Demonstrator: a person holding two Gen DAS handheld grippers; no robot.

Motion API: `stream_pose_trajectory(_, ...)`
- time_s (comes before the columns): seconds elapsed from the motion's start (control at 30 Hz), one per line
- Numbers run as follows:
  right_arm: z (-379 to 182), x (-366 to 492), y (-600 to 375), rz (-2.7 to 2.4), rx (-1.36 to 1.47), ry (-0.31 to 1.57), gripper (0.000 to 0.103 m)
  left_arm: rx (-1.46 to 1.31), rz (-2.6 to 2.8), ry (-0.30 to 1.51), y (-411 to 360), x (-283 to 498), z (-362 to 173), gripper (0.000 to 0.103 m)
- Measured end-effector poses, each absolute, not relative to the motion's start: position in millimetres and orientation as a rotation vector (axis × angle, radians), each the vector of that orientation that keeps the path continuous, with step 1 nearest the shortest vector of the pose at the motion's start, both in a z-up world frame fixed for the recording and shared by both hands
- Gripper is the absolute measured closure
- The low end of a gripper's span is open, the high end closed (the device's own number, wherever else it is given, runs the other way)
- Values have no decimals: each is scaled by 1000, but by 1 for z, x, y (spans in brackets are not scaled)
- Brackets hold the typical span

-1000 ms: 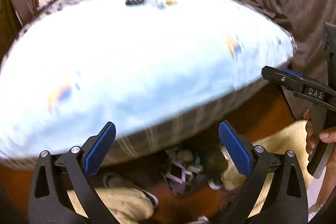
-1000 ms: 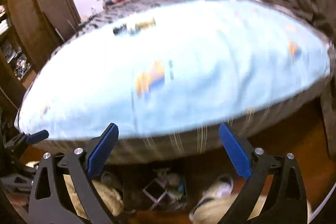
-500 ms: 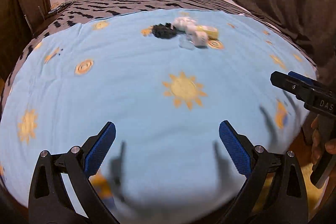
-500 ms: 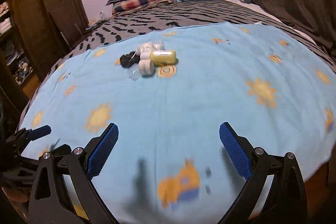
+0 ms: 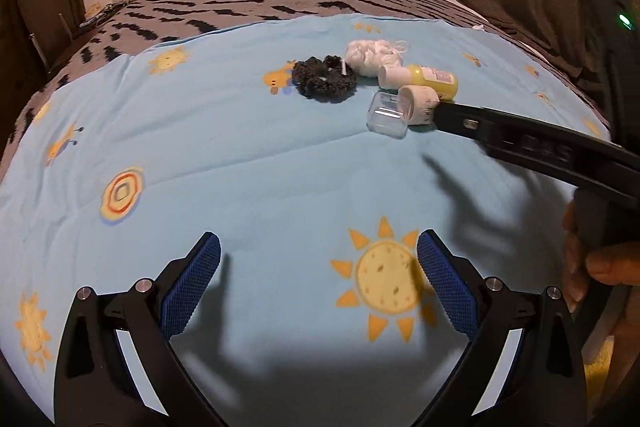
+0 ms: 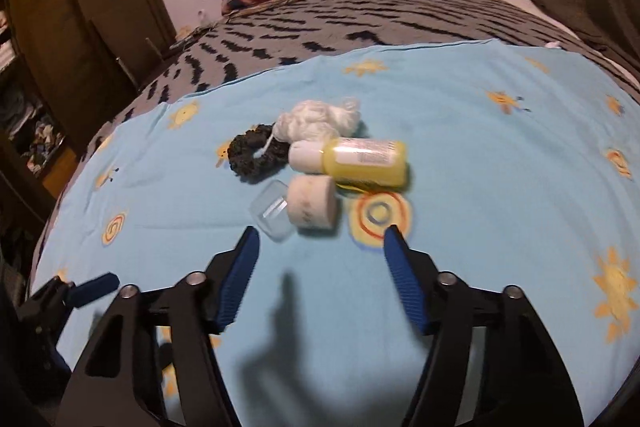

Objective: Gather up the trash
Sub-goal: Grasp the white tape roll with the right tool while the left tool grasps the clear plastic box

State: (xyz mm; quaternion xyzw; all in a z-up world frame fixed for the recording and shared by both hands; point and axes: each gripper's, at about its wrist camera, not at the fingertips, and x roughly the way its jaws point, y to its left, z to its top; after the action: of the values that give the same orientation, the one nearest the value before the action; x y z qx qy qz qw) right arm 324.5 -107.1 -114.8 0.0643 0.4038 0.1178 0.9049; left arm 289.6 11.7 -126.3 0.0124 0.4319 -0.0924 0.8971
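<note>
Here, my jaws: left gripper (image 5: 318, 285) wide open, empty; right gripper (image 6: 322, 275) just narrowing, nothing between.
Label: small yellow plastic bottle (image 6: 366, 163), print unreadable.

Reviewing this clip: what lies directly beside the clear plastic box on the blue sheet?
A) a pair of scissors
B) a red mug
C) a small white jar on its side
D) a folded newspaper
C: the white jar lies on its side against the clear box, just ahead of the right gripper, with the yellow bottle behind it.
</note>
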Motion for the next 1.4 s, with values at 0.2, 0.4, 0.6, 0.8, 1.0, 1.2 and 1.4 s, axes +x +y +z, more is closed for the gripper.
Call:
stream_pose_trajectory(0.2,-123,348,-97,256,128,861,57,34,-213,888,4,304,-125,10)
stream_pose_trajectory(0.4,-120,355,-99,268,128,853,76,30,-240,892,-4,318,-128,11)
stream_pose_trajectory(0.6,-111,352,-113,259,122,837,77,22,-275,904,-16,336,-132,19)
stream_pose_trajectory(0.8,-99,349,-141,232,153,806,77,19,-307,914,-30,362,-135,30)
stream_pose_trajectory(1.0,-107,348,-152,222,165,829,77,10,-324,920,-40,382,-138,45)
stream_pose_trajectory(1.2,-110,342,-156,230,165,834,77,0,-321,923,-40,385,-136,70)
stream_pose_trajectory(1.4,-101,312,-158,238,166,813,77,-15,-311,904,-34,351,-124,70)
